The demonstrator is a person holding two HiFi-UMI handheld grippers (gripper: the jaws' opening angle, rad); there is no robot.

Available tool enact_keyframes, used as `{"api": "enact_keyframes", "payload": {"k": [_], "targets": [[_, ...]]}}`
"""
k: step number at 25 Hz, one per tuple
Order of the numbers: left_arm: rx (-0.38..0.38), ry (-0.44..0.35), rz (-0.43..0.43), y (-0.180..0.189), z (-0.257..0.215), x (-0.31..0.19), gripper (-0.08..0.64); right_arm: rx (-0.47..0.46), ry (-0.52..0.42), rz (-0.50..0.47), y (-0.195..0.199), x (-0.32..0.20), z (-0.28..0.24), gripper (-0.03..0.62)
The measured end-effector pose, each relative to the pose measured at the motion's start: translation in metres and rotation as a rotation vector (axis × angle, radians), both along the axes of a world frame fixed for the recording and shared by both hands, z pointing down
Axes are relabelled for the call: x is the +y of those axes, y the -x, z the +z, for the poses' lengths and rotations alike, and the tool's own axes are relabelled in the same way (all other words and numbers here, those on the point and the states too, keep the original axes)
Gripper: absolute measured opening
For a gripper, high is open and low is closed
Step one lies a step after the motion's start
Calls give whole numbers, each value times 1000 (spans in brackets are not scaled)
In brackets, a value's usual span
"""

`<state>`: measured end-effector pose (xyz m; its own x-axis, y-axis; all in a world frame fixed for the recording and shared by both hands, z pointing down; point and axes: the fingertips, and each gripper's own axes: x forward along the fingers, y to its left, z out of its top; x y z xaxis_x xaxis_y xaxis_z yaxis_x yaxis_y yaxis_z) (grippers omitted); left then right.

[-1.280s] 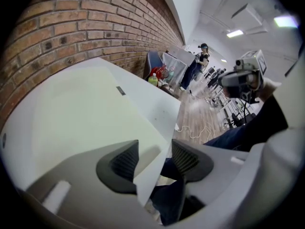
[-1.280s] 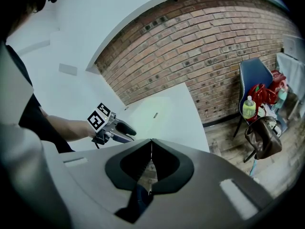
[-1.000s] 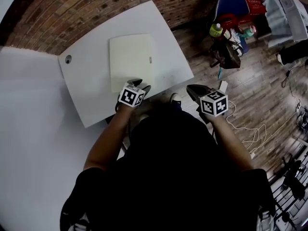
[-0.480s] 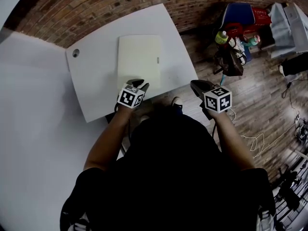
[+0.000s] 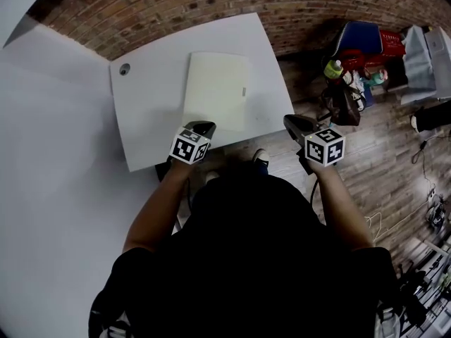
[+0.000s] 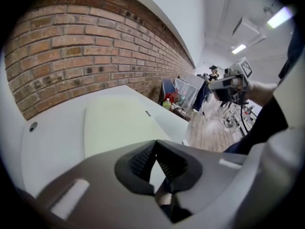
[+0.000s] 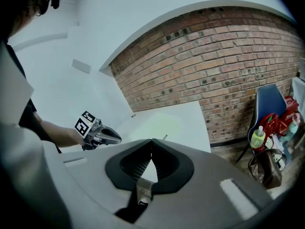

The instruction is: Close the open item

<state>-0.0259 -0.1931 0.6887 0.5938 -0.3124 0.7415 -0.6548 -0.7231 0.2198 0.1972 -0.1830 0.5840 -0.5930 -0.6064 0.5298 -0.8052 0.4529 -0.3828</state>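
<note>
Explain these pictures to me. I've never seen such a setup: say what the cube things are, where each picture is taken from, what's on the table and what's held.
There is no robot here. A person holds a two-jaw tool in each hand: the left gripper and the right gripper. The patterned cubes are parts of those grippers. The head view comes from a camera on the person's head, looking steeply down. The two gripper views come from cameras riding on the grippers, each looking along its own jaws. On the white table, next to a brick wall, lies one flat cream case, which looks closed. Nothing is held: both pairs of jaws are together and empty, and the left pair has just closed on nothing. Neither gripper appears to touch the case.
</note>
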Motion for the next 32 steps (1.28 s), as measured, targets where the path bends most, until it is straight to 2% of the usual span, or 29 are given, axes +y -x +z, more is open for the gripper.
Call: {"api": "enact_keyframes", "payload": {"k": [8, 14, 20, 26, 32], "targets": [[34, -53, -82, 27, -19, -4, 3, 5, -43, -50, 18, -21, -15, 5], [71, -121, -161, 48, -42, -11, 3, 33, -84, -35, 17, -38, -25, 5], [92, -171, -222, 64, -67, -10, 3, 27, -99, -65, 25, -46, -32, 5], [152, -236, -258, 68, -104, -15, 3, 24, -113, -92, 37, -54, -36, 5], [175, -290, -281, 77, -132, -21, 3, 24, -126, -119, 46, -59, -42, 5]]}}
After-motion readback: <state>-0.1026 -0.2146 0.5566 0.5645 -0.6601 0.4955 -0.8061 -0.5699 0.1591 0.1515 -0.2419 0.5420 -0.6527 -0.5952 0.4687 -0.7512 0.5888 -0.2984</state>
